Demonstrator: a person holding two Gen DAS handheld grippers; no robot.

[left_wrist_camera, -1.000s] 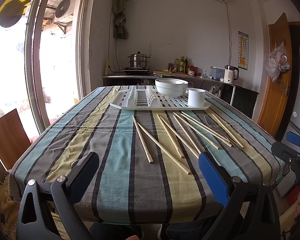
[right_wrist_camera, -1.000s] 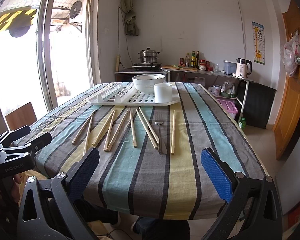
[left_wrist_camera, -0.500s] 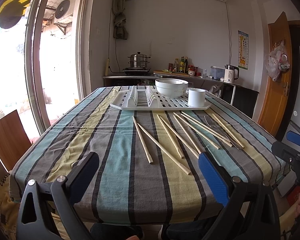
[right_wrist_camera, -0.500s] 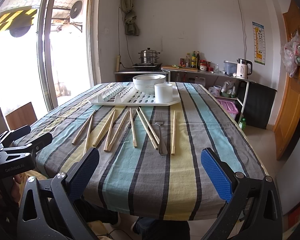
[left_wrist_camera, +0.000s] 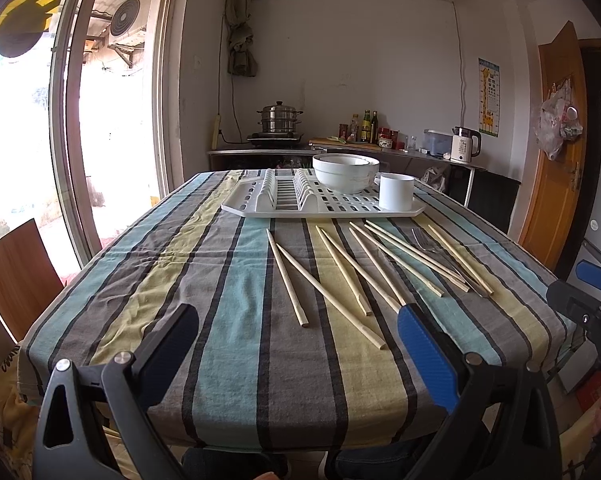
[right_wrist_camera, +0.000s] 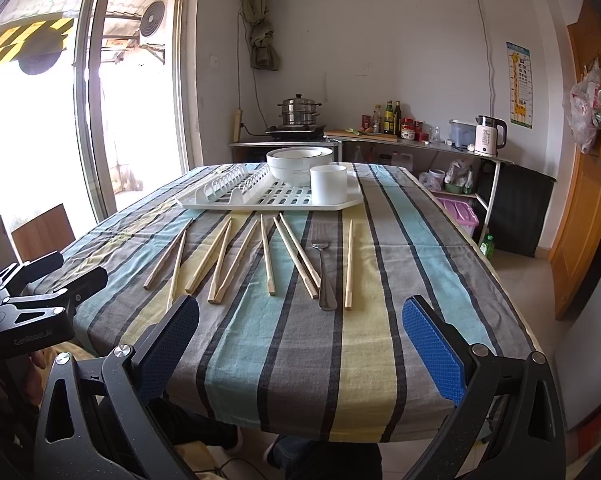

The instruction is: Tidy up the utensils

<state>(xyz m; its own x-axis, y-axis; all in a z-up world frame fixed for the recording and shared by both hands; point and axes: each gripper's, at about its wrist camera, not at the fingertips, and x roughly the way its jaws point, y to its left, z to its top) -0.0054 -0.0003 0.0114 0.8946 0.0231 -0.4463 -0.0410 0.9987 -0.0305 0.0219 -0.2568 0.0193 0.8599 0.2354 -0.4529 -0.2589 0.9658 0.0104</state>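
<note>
Kitchen room, striped cloth on desk (left_wrist_camera: 228, 320). Left hand-held gripper (left_wrist_camera: 298, 338) spread wide, holding nothing, hovering at the near edge. Loose chopsticks (right_wrist_camera: 268, 256) fanned across mid-desk, handles toward the person, likely laid out for sorting. Fork (right_wrist_camera: 324, 276) lies among them, just left of the lone rightmost stick. White drying rack (left_wrist_camera: 320, 204) behind, carrying bowls (left_wrist_camera: 346, 172) and cup (left_wrist_camera: 396, 196), probably the destination. Right hand-held gripper (right_wrist_camera: 300, 340) also wide, empty. Nothing gripped yet. Exact stick count unclear where sticks overlap; cup interior hidden.
</note>
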